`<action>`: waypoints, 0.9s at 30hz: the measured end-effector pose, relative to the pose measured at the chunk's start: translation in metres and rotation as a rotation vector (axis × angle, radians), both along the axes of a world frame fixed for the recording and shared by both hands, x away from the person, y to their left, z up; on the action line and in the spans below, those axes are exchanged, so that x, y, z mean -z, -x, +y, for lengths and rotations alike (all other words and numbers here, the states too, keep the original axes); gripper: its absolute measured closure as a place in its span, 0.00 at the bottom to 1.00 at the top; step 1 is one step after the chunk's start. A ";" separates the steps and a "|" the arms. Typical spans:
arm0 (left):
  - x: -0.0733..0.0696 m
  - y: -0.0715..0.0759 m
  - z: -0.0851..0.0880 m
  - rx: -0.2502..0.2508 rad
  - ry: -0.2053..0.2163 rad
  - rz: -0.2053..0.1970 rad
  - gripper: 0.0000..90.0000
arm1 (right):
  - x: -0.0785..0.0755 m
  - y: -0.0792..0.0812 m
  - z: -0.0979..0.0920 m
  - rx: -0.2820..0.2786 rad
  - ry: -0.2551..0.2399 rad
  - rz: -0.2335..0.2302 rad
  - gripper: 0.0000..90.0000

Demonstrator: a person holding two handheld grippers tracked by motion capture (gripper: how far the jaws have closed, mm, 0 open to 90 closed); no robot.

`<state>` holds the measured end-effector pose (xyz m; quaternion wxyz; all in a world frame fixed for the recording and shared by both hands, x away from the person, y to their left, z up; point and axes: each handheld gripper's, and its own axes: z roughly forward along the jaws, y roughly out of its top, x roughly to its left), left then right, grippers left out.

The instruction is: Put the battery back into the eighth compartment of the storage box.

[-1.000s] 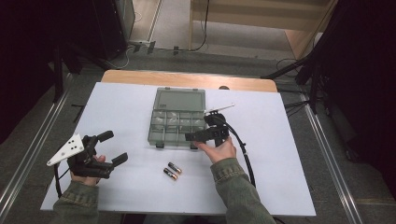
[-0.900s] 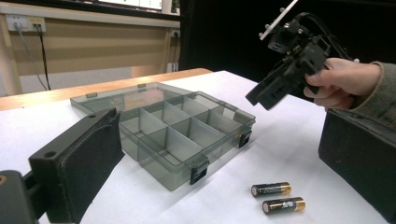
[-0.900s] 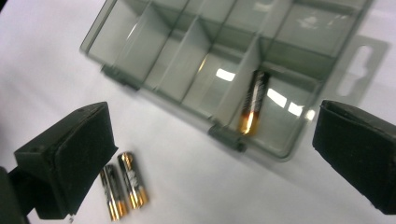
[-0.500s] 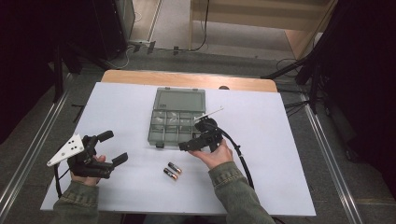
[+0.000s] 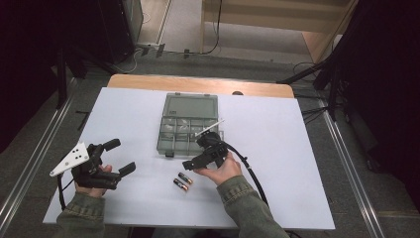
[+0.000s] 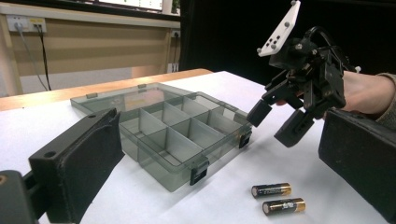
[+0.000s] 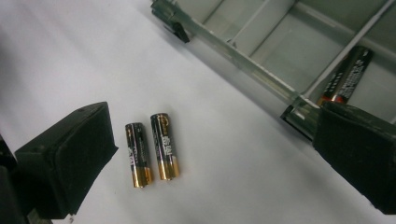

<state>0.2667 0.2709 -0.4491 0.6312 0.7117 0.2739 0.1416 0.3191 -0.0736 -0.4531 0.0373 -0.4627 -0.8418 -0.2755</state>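
Right gripper view: two black-gold batteries [image 7: 152, 149]

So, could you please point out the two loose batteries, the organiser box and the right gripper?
batteries [image 7: 152, 148]: right gripper view, between the pair on the table.
organiser box [image 6: 180, 173]: left gripper view, near front wall.
right gripper [image 6: 276, 122]: left gripper view, midway between its open fingertips.

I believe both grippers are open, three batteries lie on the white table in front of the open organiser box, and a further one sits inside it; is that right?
Not quite: two batteries lie on the table, not three, as the right gripper view shows. The rest holds: the left gripper and right gripper are open, the organiser box is open, and one battery inside it sits in a compartment.
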 end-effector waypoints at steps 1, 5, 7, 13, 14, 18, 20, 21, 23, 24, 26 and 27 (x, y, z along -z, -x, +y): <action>0.000 0.000 0.000 0.000 0.000 0.000 0.00 | 0.000 0.000 0.001 -0.006 0.007 0.000 0.00; 0.000 0.000 0.000 0.001 0.000 -0.003 0.00 | 0.003 0.002 0.006 -0.034 0.029 0.004 0.01; 0.000 0.000 0.000 0.001 0.000 -0.002 0.00 | 0.004 0.003 0.008 -0.048 0.039 0.007 0.02; 0.000 0.000 0.001 -0.003 0.006 -0.004 0.00 | 0.008 0.004 0.014 -0.077 0.050 0.023 0.05; 0.000 0.000 0.001 -0.004 0.006 -0.004 0.00 | 0.008 0.004 0.014 -0.081 0.051 0.024 0.05; 0.000 0.000 0.000 -0.001 0.002 -0.003 0.00 | 0.011 0.005 0.017 -0.096 0.061 0.031 0.07; 0.000 0.000 0.000 0.002 -0.002 -0.004 0.00 | 0.012 0.005 0.018 -0.105 0.076 0.036 0.08; 0.000 0.000 0.000 0.003 -0.003 -0.005 0.00 | 0.012 0.005 0.019 -0.109 0.081 0.038 0.09; 0.000 0.001 0.000 0.000 0.000 -0.004 0.00 | 0.014 0.006 0.021 -0.126 0.089 0.040 0.14; 0.000 0.000 0.000 -0.001 0.000 -0.004 0.00 | 0.014 0.006 0.022 -0.130 0.099 0.041 0.15; 0.000 0.001 0.000 0.000 0.001 -0.004 0.00 | 0.015 0.007 0.025 -0.142 0.120 0.041 0.15; 0.000 0.001 0.000 0.000 0.000 -0.004 0.00 | 0.015 0.007 0.027 -0.153 0.131 0.036 0.15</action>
